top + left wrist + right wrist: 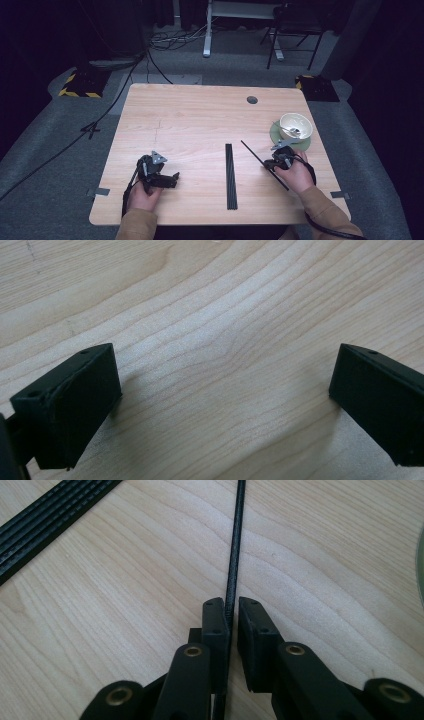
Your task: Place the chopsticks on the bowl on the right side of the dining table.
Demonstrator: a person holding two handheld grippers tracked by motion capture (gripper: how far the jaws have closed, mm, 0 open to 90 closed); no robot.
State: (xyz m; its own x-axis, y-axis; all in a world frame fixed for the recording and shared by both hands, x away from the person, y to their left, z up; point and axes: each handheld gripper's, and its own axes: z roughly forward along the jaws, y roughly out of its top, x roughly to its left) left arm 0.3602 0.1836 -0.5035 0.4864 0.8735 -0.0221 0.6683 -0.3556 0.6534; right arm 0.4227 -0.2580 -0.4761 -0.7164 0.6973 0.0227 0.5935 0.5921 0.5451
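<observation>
While the work stands at one rod lifted out for sorting, the risks read as follows.
table: pale wooden tabletop (200, 120), bare across its left and far parts.
bundle: flat row of thin black carbon-fibre rods (230, 175) lying near-centre, running near to far.
dish: cream ceramic bowl (296, 125) with a spoon on a green saucer (274, 134), far right.
left gripper (167, 179): jaws wide apart, nothing between them, resting low at near left.
right gripper (234, 617): jaws nearly closed, pinching a single thin black rod (235, 545) right of the bundle.
risk, swing: rod's long far end could sweep into the bowl.
risk, grip: narrow rod may pivot or slip between the pads.
</observation>
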